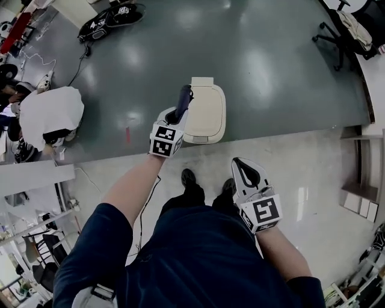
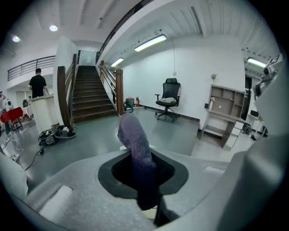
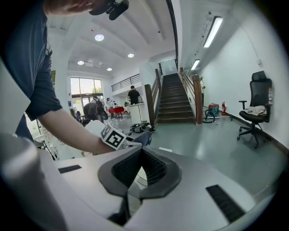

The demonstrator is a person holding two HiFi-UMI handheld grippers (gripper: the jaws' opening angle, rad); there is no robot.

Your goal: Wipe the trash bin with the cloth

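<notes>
A cream, flat-lidded trash bin [image 1: 207, 114] stands on the dark green floor just ahead of my feet. My left gripper [image 1: 178, 114] hangs at the bin's left edge, shut on a dark purple-blue cloth [image 1: 184, 97] that sticks out past its tips. In the left gripper view the cloth [image 2: 135, 151] rises folded between the jaws. My right gripper [image 1: 237, 161] is held lower and to the right, above the pale floor and apart from the bin. It is shut with nothing in it. The right gripper view shows its tips [image 3: 141, 151] meeting and the left gripper's marker cube [image 3: 113, 135] beyond.
An office chair [image 1: 346, 30] stands at the far right, and a white-draped object [image 1: 51, 111] at the left. Bags and cables [image 1: 111, 18] lie at the back left. A staircase [image 2: 90, 97] and an open shelf unit [image 2: 223, 113] line the room. A person [image 2: 38, 83] stands far off.
</notes>
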